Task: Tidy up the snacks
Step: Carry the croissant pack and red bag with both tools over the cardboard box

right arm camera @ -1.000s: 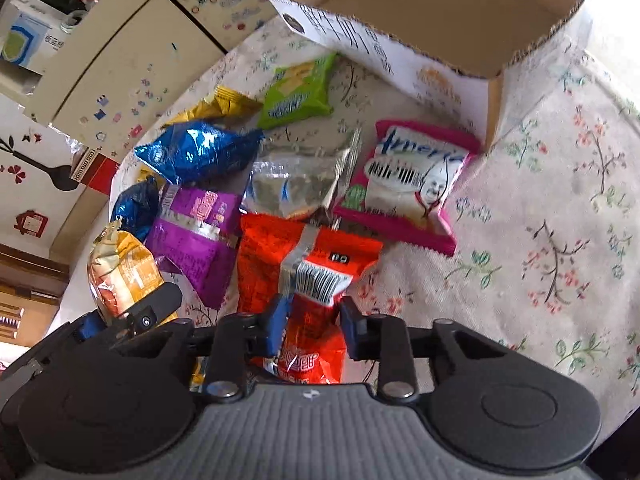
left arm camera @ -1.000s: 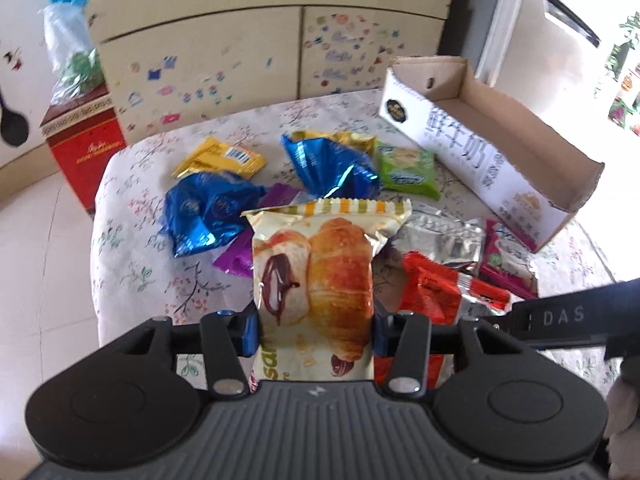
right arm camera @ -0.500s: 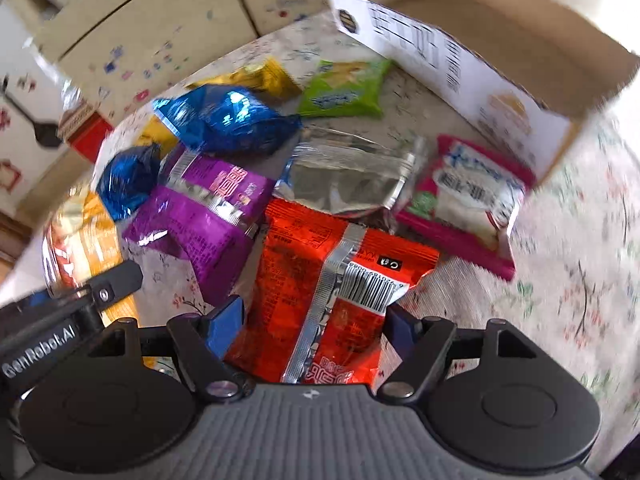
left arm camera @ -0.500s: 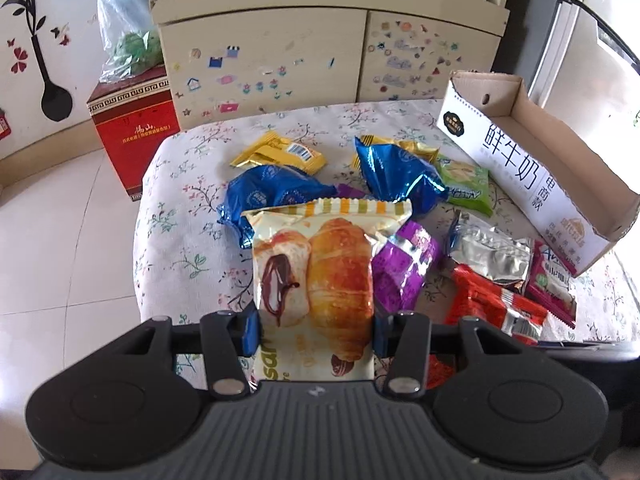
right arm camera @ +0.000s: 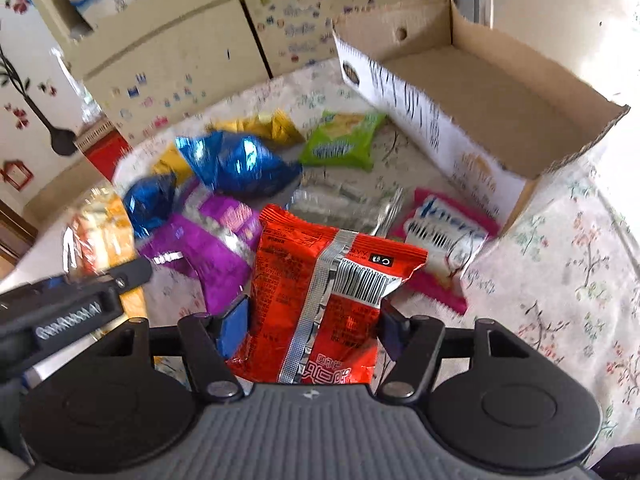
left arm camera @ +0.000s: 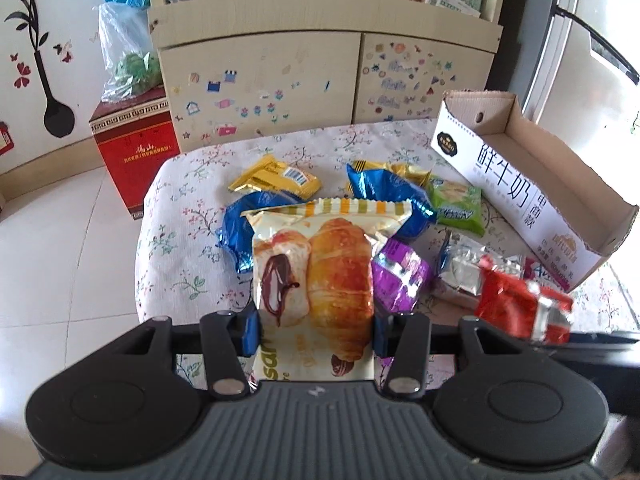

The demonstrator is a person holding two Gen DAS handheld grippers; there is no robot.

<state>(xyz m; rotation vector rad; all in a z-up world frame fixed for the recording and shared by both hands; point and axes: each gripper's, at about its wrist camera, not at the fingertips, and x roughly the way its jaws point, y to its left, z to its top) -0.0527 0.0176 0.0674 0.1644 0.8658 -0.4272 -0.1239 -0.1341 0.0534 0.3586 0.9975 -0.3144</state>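
Observation:
My left gripper (left arm camera: 314, 330) is shut on a cream croissant packet (left arm camera: 320, 276) and holds it above the near edge of the flowered table (left arm camera: 184, 216). My right gripper (right arm camera: 314, 326) is shut on a red snack packet (right arm camera: 324, 280), lifted off the table; that packet also shows in the left wrist view (left arm camera: 520, 304). An open cardboard box (right arm camera: 492, 92) lies at the right of the table, also in the left wrist view (left arm camera: 520, 184). Loose snacks lie between: blue bags (right arm camera: 236, 164), a purple packet (right arm camera: 208, 244), a green packet (right arm camera: 344, 144), a pink packet (right arm camera: 444, 248), a silver packet (right arm camera: 340, 200).
A yellow packet (left arm camera: 280, 178) lies at the table's far left. A cream cabinet (left arm camera: 320, 76) with stickers stands behind the table. A red box (left arm camera: 136, 144) stands on the tiled floor at the left. The left gripper's body (right arm camera: 64, 312) shows at the left of the right wrist view.
Both grippers have risen and drawn back from the table. The right gripper has lifted the red packet off the table. The croissant packet stays held in the left gripper.

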